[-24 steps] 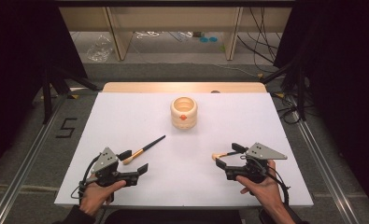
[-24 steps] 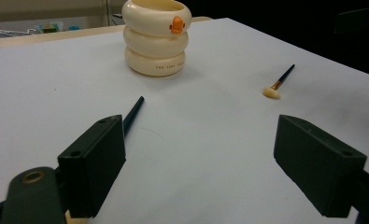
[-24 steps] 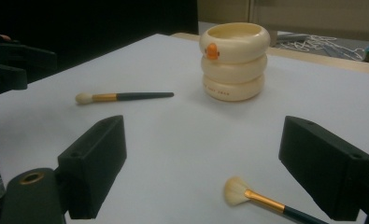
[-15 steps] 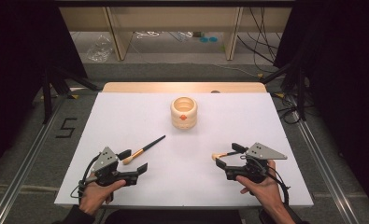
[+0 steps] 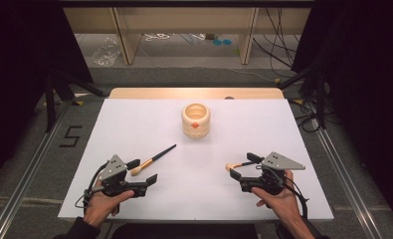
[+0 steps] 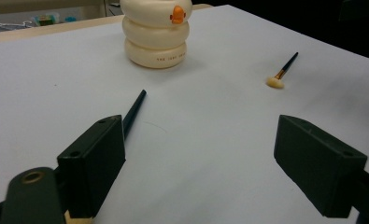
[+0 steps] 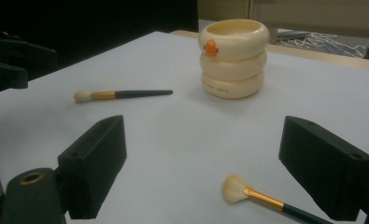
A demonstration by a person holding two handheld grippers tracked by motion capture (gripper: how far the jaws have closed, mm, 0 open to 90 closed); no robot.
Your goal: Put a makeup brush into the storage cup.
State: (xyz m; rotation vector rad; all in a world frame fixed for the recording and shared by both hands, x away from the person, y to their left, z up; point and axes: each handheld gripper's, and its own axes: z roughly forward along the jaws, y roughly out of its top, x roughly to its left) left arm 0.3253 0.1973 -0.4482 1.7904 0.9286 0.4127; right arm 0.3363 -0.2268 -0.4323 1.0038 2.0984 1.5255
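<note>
Cream bristles [image 7: 234, 188] face right jaws.

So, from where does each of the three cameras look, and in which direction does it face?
High view: above the person's side, facing forward and down on the table; both hands, left gripper and right gripper show.
Left gripper view: low, along its open jaws toward the holder.
Right gripper view: low, along its open jaws, the right brush between them.
All share the holder and both brushes.

A white surface [image 5: 134, 124] stands on grey floor [image 5: 45, 149] marked "5" [image 5: 70, 136]; wooden shelving legs [image 5: 123, 35], cables [image 5: 278, 30] and darkness lie behind.
</note>
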